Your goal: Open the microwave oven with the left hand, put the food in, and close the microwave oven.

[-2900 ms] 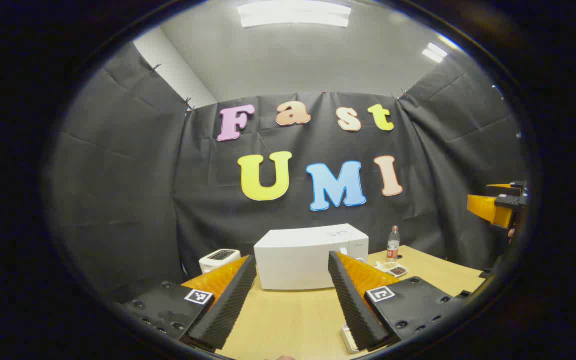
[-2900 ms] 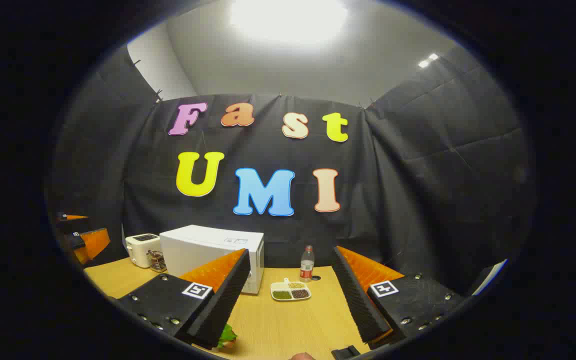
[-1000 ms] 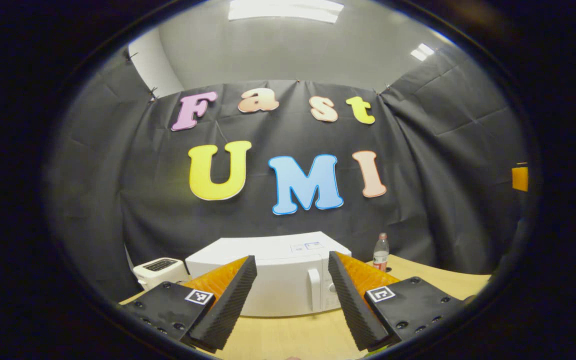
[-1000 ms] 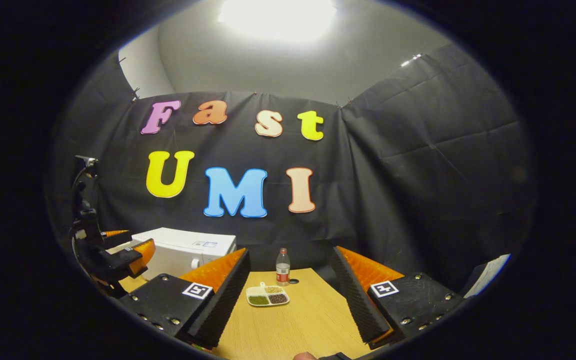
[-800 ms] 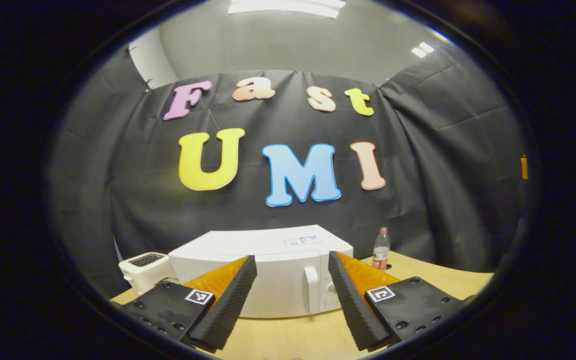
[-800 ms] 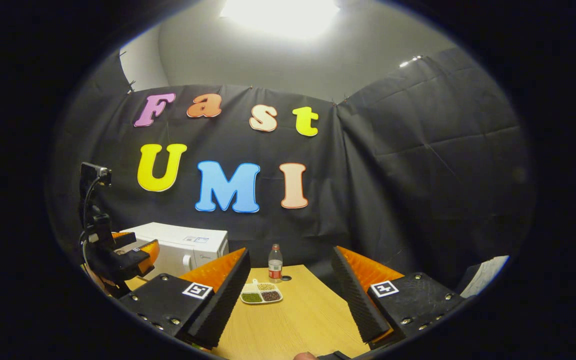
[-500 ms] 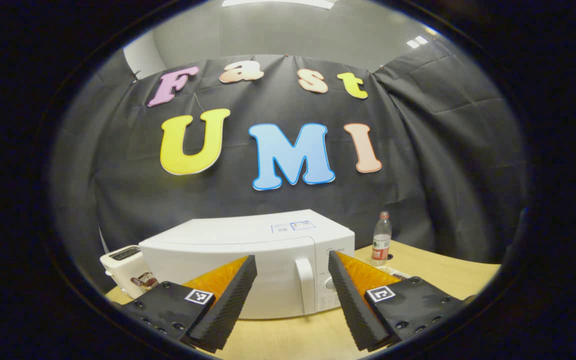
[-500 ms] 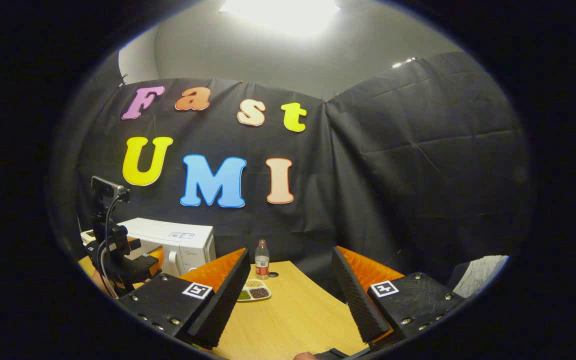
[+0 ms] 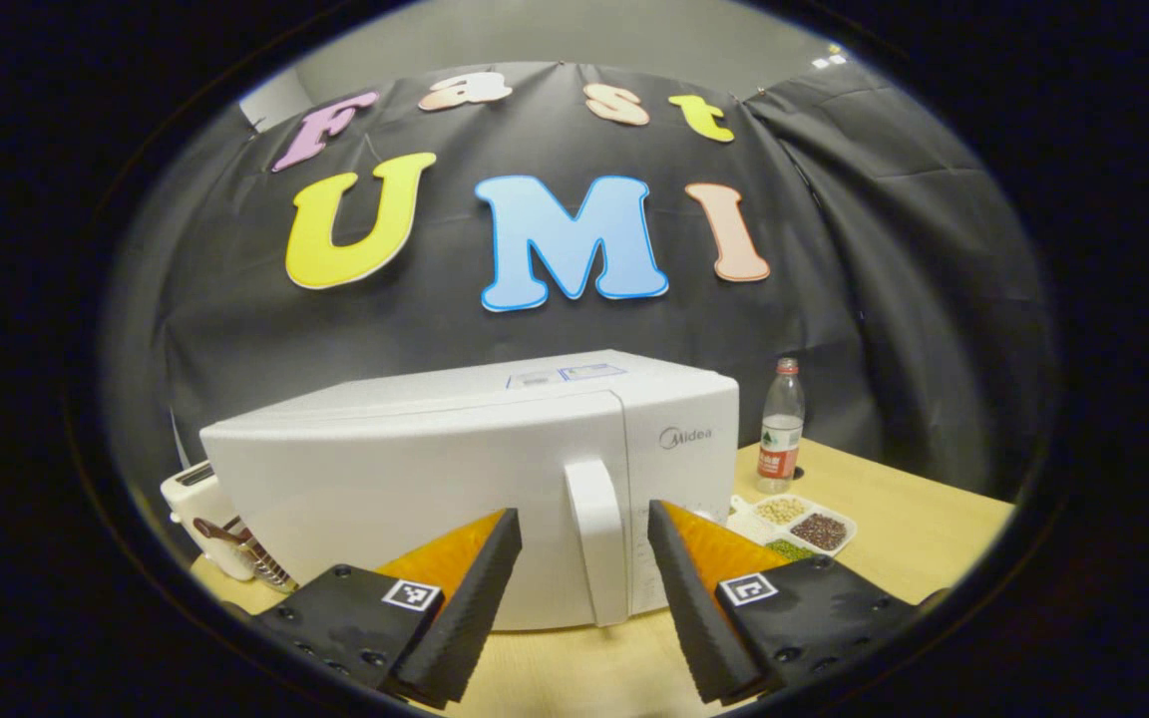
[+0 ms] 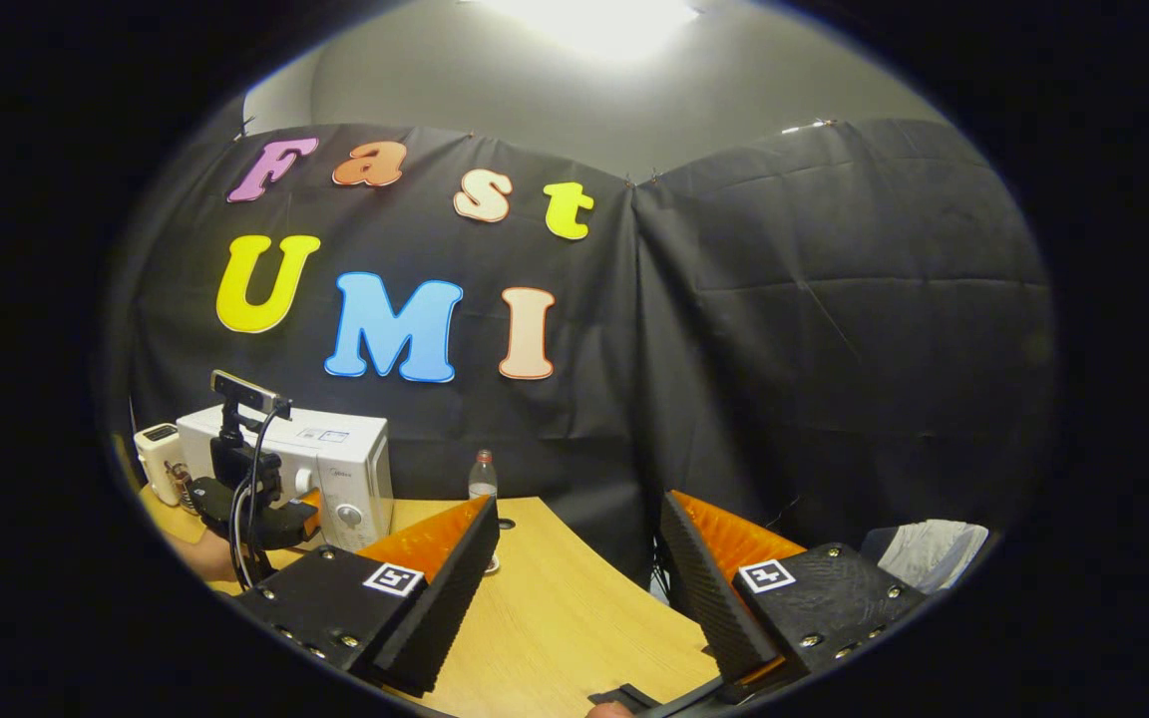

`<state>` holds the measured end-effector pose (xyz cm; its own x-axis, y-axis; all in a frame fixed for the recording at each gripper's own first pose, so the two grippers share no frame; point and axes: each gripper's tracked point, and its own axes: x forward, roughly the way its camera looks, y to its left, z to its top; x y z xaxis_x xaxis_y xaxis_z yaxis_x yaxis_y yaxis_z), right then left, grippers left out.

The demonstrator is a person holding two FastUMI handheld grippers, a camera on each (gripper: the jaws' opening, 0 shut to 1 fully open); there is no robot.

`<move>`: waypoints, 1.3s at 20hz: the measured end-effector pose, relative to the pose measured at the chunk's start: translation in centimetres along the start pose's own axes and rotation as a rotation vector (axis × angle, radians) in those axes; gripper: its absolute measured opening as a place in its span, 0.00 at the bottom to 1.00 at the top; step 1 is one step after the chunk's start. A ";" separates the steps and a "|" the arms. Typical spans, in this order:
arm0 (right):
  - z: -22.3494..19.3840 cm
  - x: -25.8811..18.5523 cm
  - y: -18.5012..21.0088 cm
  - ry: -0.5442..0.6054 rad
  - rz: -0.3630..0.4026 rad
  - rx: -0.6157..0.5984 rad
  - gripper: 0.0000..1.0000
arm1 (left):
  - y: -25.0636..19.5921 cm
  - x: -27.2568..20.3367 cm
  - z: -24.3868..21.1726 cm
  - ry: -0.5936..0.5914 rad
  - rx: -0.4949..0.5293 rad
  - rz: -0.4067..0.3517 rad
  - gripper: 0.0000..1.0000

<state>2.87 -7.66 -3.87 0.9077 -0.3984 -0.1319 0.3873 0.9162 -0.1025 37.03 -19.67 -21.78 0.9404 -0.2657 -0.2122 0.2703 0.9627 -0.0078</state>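
Left claw (image 9: 584, 529): open, empty, at bottom centre of the left gripper view. The vertical door handle (image 9: 595, 538) stands between its fingers; contact cannot be confirmed. Half a second ago the microwave oven (image 9: 455, 469) sat smaller and the handle lay farther ahead; the claw has closed in on it, so the door-opening step is judged about to begin. The door is shut.

Right claw (image 10: 579, 568): open, empty, at bottom centre of the right gripper view, above the surface (image 10: 565, 618). This view has swung rightward; the microwave oven now lies at centre left, with the left claw in front of it.

A bottle (image 9: 780, 424) and a divided dish (image 9: 796, 521) of grains stand at centre right of the left gripper view, beside the oven. A toaster (image 9: 210, 519) sits at lower left, partly cut off.

Which item is the food to load cannot be determined. The oven interior is hidden. A dark flat object at the bottom edge of the right gripper view is unidentifiable.
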 end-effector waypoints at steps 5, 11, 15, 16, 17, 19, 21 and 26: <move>0.2 -0.3 -0.4 0.000 0.004 -0.019 0.99 | -0.7 0.8 -1.0 0.035 -0.003 0.010 0.57; 0.2 -0.9 -1.0 0.004 0.027 -0.024 0.99 | -0.6 0.7 -0.9 0.060 -0.005 0.016 0.29; 0.7 -1.6 -1.3 -0.015 0.056 -0.019 0.99 | -0.8 -2.1 -2.2 0.139 -0.054 0.010 0.13; 0.9 -1.7 -1.3 -0.025 0.060 -0.017 0.99 | -0.7 -3.6 -2.0 0.104 -0.043 0.012 0.16; 0.9 -1.8 -1.1 -0.030 0.074 -0.007 0.99 | -0.4 -5.3 -1.2 0.069 -0.021 0.013 0.13; 0.4 -1.9 -0.1 -0.023 0.128 0.004 0.99 | 0.1 -7.8 -2.1 0.078 -0.028 0.011 0.12; 0.5 -2.2 0.1 -0.034 0.164 0.014 0.99 | 0.6 -9.5 -2.5 0.094 -0.043 0.013 0.16; 0.9 -3.9 1.0 -0.070 0.273 0.027 0.99 | 2.5 -14.3 -3.4 0.125 -0.052 0.067 0.13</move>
<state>-0.18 -5.18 -2.59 0.9876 -0.1336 -0.0825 0.1301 0.9904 -0.0457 23.55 -13.32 -22.13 0.9220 -0.1960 -0.3340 0.1939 0.9802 -0.0399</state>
